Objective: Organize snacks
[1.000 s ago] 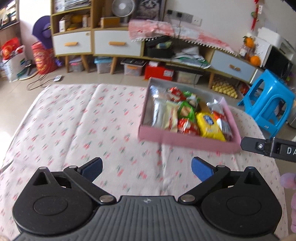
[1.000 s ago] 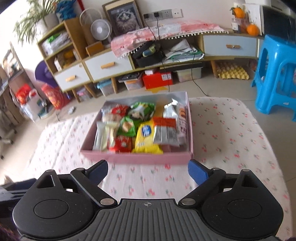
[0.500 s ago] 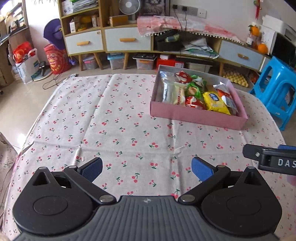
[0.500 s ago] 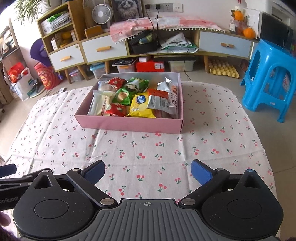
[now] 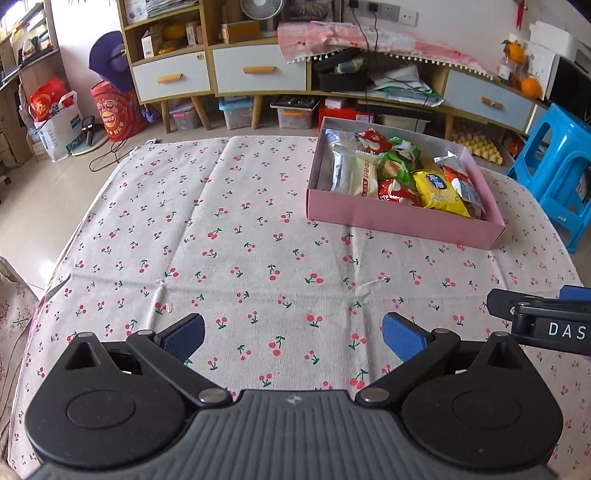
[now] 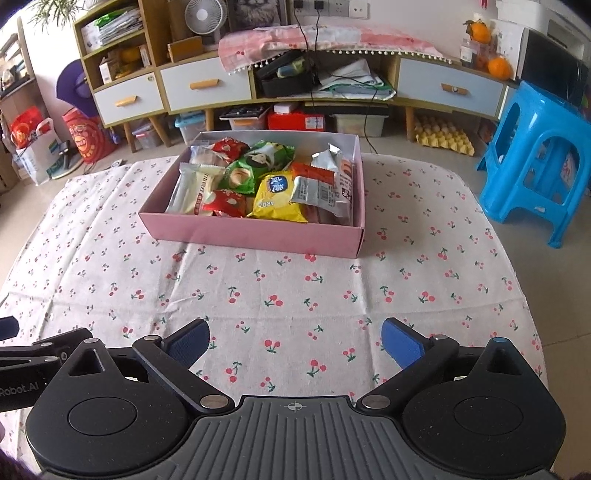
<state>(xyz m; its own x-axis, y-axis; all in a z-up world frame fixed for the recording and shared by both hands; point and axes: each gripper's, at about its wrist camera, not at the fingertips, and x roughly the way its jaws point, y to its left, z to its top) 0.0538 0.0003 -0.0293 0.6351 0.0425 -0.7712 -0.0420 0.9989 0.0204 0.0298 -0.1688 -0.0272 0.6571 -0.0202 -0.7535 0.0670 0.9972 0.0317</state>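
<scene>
Claws (image 5: 293,334) (image 6: 295,341) gape empty over bare cherry cloth (image 6: 295,288), snack box (image 6: 255,232) beyond.

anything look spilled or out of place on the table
Nothing stands out. All the snack packets lie inside the pink box, none loose on the cherry-print tablecloth. The cloth is only lightly creased.

Cherry-print tablecloth (image 6: 280,295), blue plastic stool (image 6: 535,158) at right, fan (image 6: 201,14) & oranges (image 6: 498,66) on cabinet.
</scene>
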